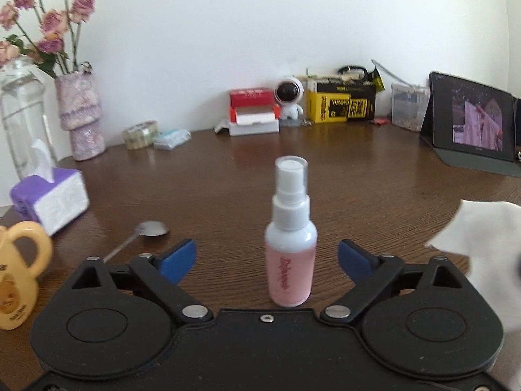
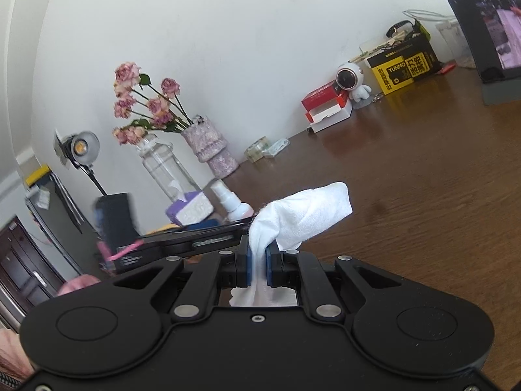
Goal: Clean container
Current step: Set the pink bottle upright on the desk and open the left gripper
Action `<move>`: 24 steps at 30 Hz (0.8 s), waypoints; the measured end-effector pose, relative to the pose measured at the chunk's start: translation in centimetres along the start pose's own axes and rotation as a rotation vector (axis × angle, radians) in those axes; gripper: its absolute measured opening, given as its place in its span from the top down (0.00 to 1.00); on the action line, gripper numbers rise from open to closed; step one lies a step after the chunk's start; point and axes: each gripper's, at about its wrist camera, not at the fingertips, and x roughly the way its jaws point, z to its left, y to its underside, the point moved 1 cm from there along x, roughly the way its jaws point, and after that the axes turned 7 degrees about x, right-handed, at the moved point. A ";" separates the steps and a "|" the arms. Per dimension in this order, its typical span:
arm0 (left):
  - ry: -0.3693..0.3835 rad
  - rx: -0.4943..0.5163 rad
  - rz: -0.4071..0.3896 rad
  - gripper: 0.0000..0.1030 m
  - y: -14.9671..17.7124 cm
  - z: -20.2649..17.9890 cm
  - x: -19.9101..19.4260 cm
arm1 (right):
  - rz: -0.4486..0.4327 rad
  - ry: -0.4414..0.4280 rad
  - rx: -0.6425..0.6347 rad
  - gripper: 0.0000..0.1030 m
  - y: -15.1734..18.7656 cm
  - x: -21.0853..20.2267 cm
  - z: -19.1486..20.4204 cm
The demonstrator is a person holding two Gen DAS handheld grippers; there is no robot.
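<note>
A small spray bottle (image 1: 289, 244) with pink liquid and a white pump under a clear cap stands upright on the brown table, between the wide-open blue fingertips of my left gripper (image 1: 267, 257). The fingers do not touch it. The bottle also shows in the right wrist view (image 2: 235, 202), at the left behind the left gripper. My right gripper (image 2: 257, 257) is shut on a white tissue (image 2: 306, 215), which sticks up and to the right. The tissue also shows at the right edge of the left wrist view (image 1: 482, 234). A yellow mug (image 1: 16, 277) stands at the left edge.
A purple tissue box (image 1: 52, 198), a metal spoon (image 1: 143, 234), a glass bottle (image 1: 22, 117) and a vase of dried roses (image 1: 81, 114) stand at the left. Tape, small boxes, an astronaut figure (image 1: 289, 97) and a tablet (image 1: 472, 120) line the back by the wall.
</note>
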 end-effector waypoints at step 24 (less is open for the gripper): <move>-0.014 -0.100 -0.053 0.00 3.1 3.9 -5.6 | 0.136 0.383 -0.340 0.43 -1.0 11.3 2.0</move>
